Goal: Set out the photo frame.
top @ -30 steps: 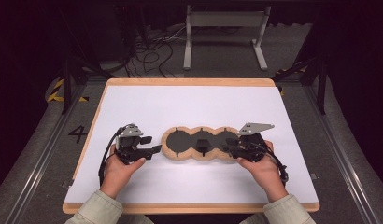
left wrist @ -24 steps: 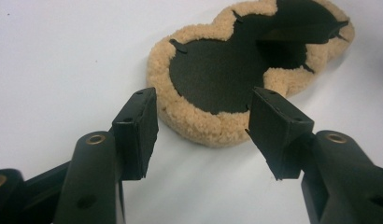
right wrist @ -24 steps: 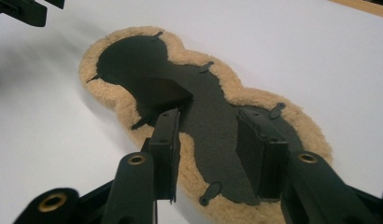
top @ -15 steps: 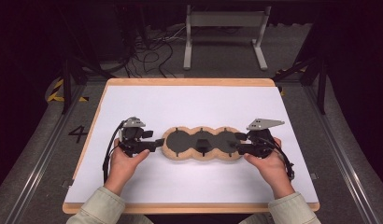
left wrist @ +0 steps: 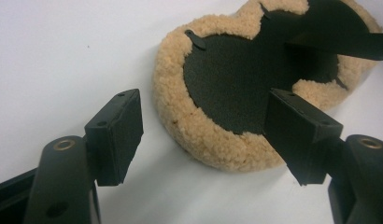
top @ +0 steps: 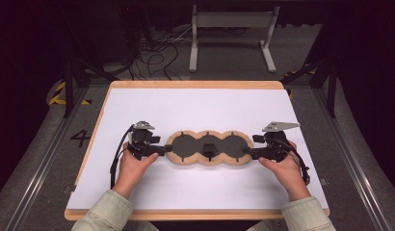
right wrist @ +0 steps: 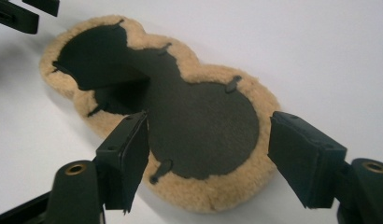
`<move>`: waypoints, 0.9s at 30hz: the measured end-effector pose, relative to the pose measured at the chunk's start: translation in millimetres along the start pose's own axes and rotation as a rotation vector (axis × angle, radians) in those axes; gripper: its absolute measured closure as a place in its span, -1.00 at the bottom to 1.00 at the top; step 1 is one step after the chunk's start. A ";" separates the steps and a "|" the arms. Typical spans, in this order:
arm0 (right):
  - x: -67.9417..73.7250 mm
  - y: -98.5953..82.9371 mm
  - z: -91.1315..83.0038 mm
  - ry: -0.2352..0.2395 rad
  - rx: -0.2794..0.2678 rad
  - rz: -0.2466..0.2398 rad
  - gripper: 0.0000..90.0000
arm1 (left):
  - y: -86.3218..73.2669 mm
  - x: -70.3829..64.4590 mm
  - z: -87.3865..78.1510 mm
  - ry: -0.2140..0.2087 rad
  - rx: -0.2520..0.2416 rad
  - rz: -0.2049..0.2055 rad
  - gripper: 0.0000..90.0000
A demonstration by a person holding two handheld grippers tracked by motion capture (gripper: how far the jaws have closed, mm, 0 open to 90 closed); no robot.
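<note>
A three-lobed pad (top: pixel 219 144) with a tan fleece rim and a black inner face lies flat on the white table top (top: pixel 200 110). A small black flap stands up at its middle. My left gripper (top: pixel 163 150) is at the pad's left end, open, with its jaws on either side of the fleece rim (left wrist: pixel 203 135). In the left gripper view, the left gripper (left wrist: pixel 206 126) has nothing pinched. My right gripper (top: pixel 248 153) is at the pad's right end, also open. In the right gripper view, the right gripper (right wrist: pixel 213 149) straddles the nearest lobe (right wrist: pixel 203 121) without closing on it.
The table's wooden edge (top: pixel 195 84) runs round the white sheet. Behind the table on the floor stand a metal frame (top: pixel 231 33) and loose cables (top: pixel 157 57). Metal rails flank both sides.
The right gripper has drawn back a little to the right from the pad's end. The left gripper has shifted slightly up the table. The pad has stayed put.
</note>
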State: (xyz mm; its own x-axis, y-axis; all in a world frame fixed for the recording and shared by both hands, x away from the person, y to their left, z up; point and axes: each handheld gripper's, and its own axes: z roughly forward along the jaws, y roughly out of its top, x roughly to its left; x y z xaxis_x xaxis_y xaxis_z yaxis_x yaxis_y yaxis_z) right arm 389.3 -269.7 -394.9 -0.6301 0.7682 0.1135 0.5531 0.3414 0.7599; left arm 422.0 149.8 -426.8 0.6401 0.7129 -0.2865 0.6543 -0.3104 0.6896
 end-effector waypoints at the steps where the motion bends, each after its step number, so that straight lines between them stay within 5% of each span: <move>1: -2.5 -2.4 0.4 -0.004 0.011 0.005 -0.36 | -0.3 0.2 0.2 -0.006 -0.002 -0.001 -0.36; 20: -17.5 -21.1 22.3 0.047 0.157 0.065 -0.60 | -6.6 4.3 20.1 -0.004 0.095 -0.047 -0.48; 27: -12.6 -23.5 34.4 0.051 0.193 0.050 -0.74 | -6.4 4.6 28.6 -0.057 0.115 -0.066 -0.55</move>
State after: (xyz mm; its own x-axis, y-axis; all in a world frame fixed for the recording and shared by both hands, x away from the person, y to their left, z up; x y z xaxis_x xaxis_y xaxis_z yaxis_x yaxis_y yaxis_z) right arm 403.0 -268.8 -436.3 -0.6231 0.7602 0.1839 0.6755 0.4045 0.6165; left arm 432.3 137.0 -451.6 0.6136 0.6986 -0.3680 0.7355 -0.3361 0.5883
